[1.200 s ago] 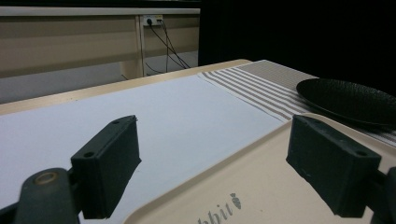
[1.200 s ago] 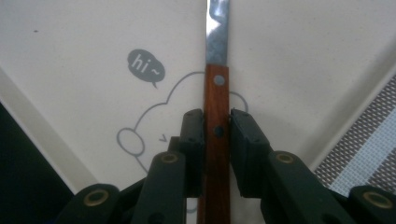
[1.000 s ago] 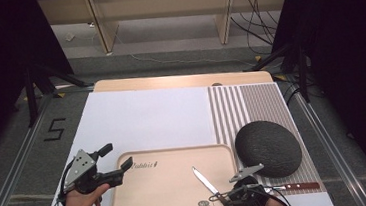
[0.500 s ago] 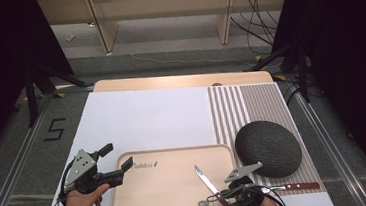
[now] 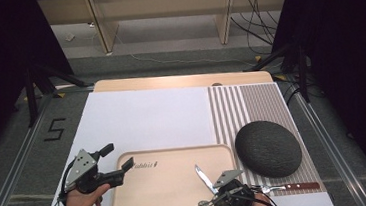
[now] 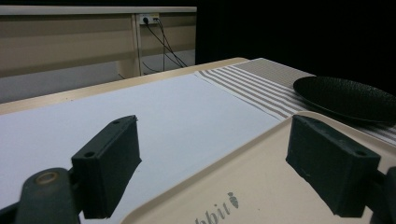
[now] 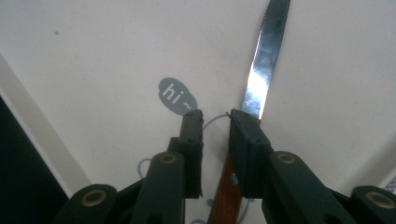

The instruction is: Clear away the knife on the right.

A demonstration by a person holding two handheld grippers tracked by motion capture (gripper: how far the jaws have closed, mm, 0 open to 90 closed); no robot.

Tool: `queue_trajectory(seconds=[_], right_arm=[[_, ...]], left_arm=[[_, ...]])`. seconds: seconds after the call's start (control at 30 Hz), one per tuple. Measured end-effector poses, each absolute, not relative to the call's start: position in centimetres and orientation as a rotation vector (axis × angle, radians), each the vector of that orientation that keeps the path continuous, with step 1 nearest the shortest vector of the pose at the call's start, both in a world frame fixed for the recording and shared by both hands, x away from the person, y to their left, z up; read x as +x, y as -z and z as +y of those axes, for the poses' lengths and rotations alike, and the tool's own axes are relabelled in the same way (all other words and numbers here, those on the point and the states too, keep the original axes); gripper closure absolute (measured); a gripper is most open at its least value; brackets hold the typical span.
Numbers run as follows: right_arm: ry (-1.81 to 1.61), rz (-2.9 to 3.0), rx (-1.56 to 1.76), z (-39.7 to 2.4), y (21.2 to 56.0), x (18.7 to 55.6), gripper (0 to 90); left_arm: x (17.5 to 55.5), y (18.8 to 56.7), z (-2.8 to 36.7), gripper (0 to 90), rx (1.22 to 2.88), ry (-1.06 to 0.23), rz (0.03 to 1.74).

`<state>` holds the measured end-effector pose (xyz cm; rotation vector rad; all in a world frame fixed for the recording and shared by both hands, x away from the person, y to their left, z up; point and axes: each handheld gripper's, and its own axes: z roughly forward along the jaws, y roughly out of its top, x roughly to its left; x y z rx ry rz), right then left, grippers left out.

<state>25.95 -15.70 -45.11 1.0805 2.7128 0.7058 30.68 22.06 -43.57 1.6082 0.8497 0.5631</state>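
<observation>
Knife, steel-bladed with a brown wooden handle (image 7: 256, 93): found on the beige rectangular plastic tray (image 5: 169, 194), at its right side, blade pointed away toward the far edge. Right hand-held gripper (image 7: 215, 122): jaws narrowed and just lately closing, a slim gap left between them; the wooden handle is seen beneath the right-side jaw, and a firm pinch cannot be told. Left hand-held gripper (image 5: 118, 164): jaws spread wide, nothing between them, held over the tray's left corner. Dark round textured plate (image 5: 268, 148): placed on the striped placemat (image 5: 251, 107), right of the tray. Second wooden-handled knife (image 5: 291, 187): laid near the plate.
</observation>
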Motion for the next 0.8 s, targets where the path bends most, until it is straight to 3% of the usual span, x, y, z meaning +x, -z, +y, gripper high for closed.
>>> queue_trajectory(seconds=[0.33, 0.8], right_arm=[[-0.623, 2.732, 0.988, -15.1, 45.6, 26.4, 89.0], [-0.544, 2.713, 0.960, -14.0, 46.0, 27.4, 90.0]], left_arm=[[30.7, 43.6, 22.0, 16.7, 1.607, -0.560, 0.849], [30.7, 43.5, 22.1, 16.9, 1.605, -0.560, 0.848]])
